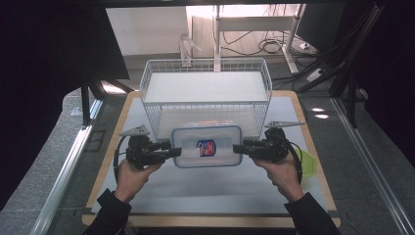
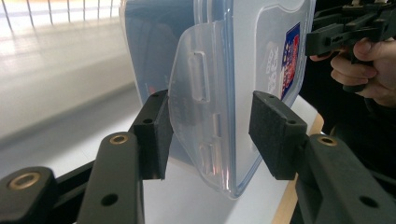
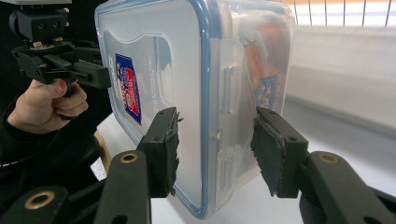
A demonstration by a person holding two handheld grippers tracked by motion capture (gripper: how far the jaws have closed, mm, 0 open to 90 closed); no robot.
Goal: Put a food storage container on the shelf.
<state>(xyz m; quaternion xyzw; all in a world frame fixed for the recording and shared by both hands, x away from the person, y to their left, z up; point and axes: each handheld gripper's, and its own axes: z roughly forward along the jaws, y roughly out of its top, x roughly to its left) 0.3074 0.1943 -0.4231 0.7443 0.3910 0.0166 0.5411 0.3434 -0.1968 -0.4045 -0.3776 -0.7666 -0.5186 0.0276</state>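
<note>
- On the left, the person's left gripper [image 1: 172, 151] is pinching the left end of the clear food box [image 1: 207, 146]; in the left gripper view, its two pads [image 2: 161, 135] are pressing on either side of the box's side latch [image 2: 198, 100].
- In the middle, the food box is being held level between both hands, its blue-rimmed lid [image 3: 154, 60] facing up with a small red and blue sticker [image 1: 206, 147] on it. It appears to be hanging clear of the white table mat [image 1: 205, 188], just in front of the white wire basket [image 1: 205, 88].
- On the right, the right gripper [image 1: 241, 149] is clamping the opposite end in the same way, with one pad on the lid side [image 3: 169, 144] and one on the base side.
- A green object [image 1: 308, 164] is lying on the mat just behind the right hand [image 1: 279, 171].
- As I read it, the picking-up is done and the box is being carried. Getting it over the basket's front wall and setting it inside is likely what's left, then letting go.
</note>
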